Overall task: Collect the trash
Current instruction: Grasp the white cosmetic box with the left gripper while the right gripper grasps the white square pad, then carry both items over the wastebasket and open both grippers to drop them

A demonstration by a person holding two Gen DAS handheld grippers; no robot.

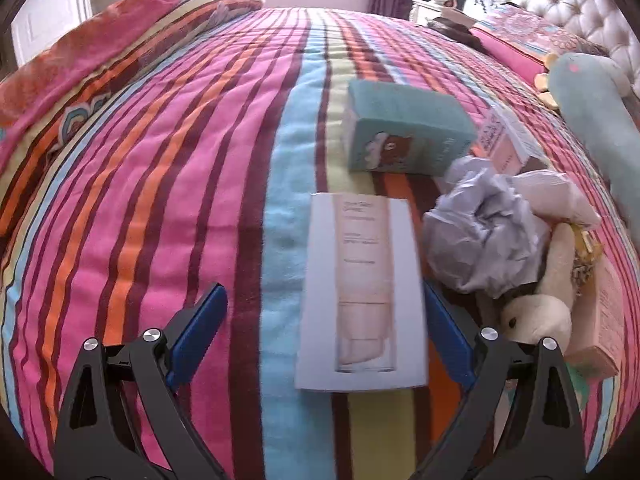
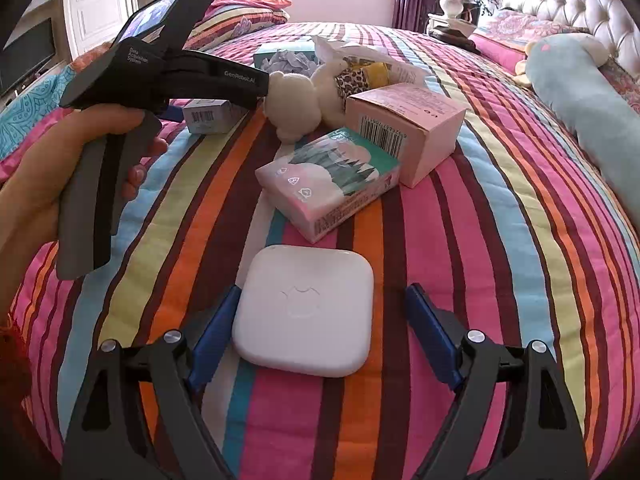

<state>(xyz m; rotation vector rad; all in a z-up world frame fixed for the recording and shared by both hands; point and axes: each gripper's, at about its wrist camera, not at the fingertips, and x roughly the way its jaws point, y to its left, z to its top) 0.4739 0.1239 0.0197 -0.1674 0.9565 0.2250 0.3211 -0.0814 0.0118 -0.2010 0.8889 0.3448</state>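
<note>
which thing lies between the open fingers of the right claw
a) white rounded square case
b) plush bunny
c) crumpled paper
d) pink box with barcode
a: in the right wrist view the white rounded square case sits on the striped bedspread between the blue fingers of the right claw, which stands open around it and is not closed on it; the pink box lies farther off.

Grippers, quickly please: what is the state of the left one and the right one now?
Left gripper: open, holding nothing; a white box lies between its fingers.
Right gripper: open, holding nothing; a white square case lies between its fingers.
</note>
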